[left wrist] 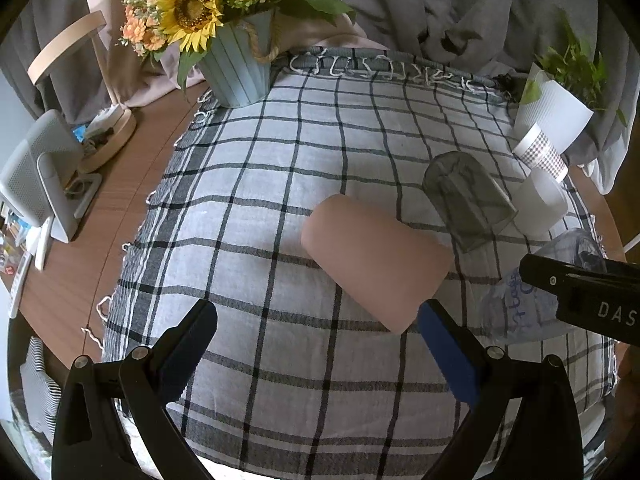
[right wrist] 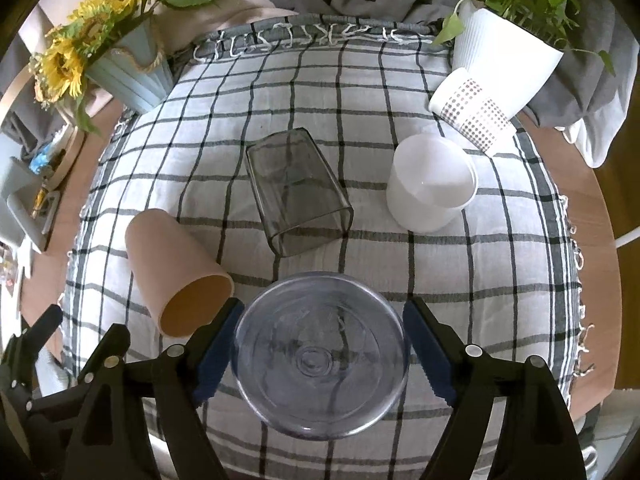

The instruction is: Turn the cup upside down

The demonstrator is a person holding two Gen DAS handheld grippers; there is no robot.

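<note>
Clear cup (right wrist: 320,364): stands base-up on the checked cloth (right wrist: 500,264) near the desk's front edge, its round bottom facing the right wrist camera; in the left wrist view it shows as a clear shape with blue writing (left wrist: 524,304) toward the right edge.
Right gripper (right wrist: 320,354): its fingers (right wrist: 218,344) sit spread on either side of the clear cup, released, a gap showing between each blue pad and the cup wall.
Left gripper (left wrist: 320,360): fingers (left wrist: 452,356) wide apart and holding nothing, low over the cloth toward the front edge.
Pink cup (left wrist: 376,260): lies on its side just left of the clear cup, mouth toward the front edge.
Grey glass (right wrist: 298,192): on its side near the middle of the cloth.
White cup (right wrist: 432,184): toward the right edge.
Dotted paper cup (right wrist: 472,112): just behind the white one.
Sunflower pot (left wrist: 236,68): back left corner.
Plant pot (right wrist: 504,56): back right corner.
</note>
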